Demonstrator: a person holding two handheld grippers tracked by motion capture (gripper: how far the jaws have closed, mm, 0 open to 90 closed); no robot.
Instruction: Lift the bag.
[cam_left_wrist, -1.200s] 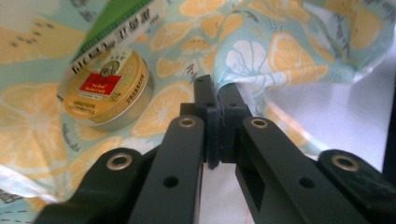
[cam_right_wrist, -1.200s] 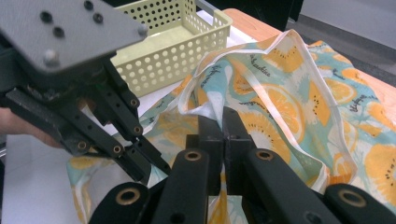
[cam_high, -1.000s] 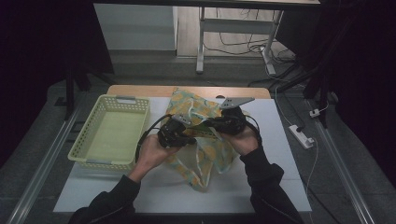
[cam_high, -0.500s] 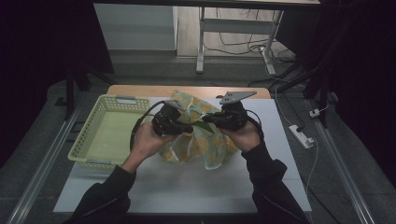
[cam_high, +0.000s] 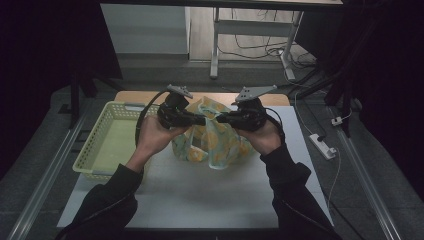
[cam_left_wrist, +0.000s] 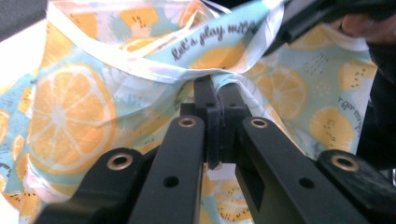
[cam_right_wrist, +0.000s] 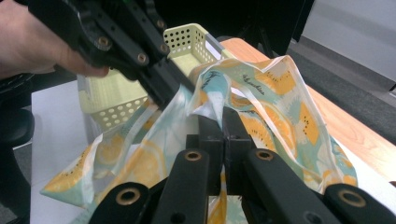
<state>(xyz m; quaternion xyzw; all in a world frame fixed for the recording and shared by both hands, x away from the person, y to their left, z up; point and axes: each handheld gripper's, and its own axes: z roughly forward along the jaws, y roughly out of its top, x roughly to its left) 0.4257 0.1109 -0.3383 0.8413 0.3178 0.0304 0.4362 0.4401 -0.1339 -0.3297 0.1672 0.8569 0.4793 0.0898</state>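
White table (cam_high: 200, 200) in a dark room carries a patterned cloth (cam_high: 215, 145) printed with orange slices, lifted at its top edge and hanging bunched, its lower part near the table. Left tongs (cam_high: 202, 120) and right tongs (cam_high: 220, 119) are both clamped shut on that edge, close together. A pale yellow basket (cam_high: 107, 145) sits just left. The step looks like raising the cloth; next likely calls for spreading the two grips apart or carrying it toward the basket.

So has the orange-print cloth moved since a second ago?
Yes. The orange-print cloth has gone up: it lay spread toward the near edge of the white table, and now hangs bunched from both hand-held grippers, level with the yellow basket.
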